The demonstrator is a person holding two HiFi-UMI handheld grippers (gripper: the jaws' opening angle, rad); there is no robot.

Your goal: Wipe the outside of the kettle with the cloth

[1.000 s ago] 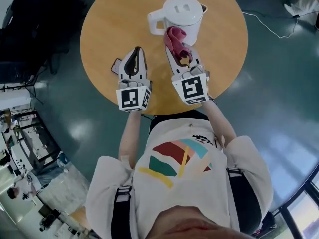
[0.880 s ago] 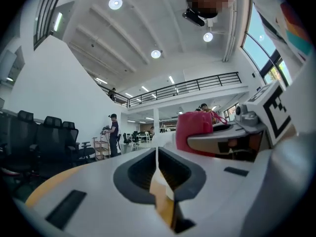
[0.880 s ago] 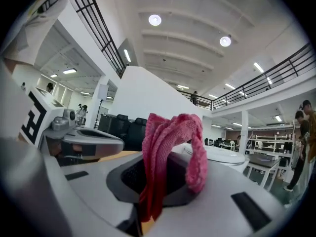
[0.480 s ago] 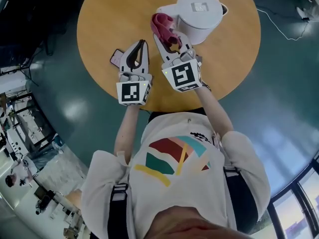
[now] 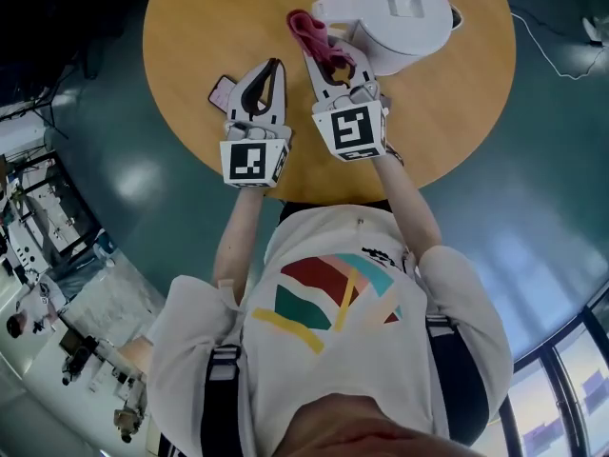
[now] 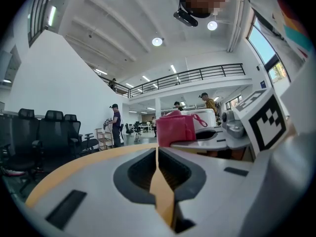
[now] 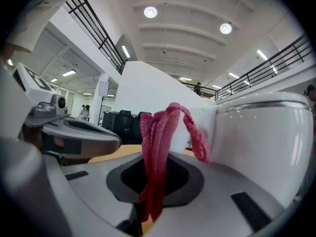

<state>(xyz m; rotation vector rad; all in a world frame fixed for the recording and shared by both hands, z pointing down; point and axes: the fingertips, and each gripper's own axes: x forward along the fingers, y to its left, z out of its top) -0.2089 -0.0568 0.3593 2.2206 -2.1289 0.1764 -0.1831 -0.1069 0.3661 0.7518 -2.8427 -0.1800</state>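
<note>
I'm clamping the pink cloth [image 5: 306, 27] in the jaws of my right gripper [image 5: 322, 53], holding it just beside the white kettle [image 5: 404, 12] on the worktop [image 5: 200, 27] — left gripper [image 5: 273, 68] jaws are sitting clenched, empty.

One kettle [image 5: 404, 17], one cloth [image 5: 306, 29], one phone [image 5: 221, 91], one round table [image 5: 205, 22], two hand-held grippers [image 5: 273, 68] [image 5: 324, 55]

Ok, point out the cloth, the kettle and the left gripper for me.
cloth [image 7: 157, 147]: right gripper view, middle of the bunched pink strip.
kettle [image 5: 419, 22]: head view, on its white lid.
left gripper [image 5: 274, 65]: head view, between its shut fingertips.
</note>
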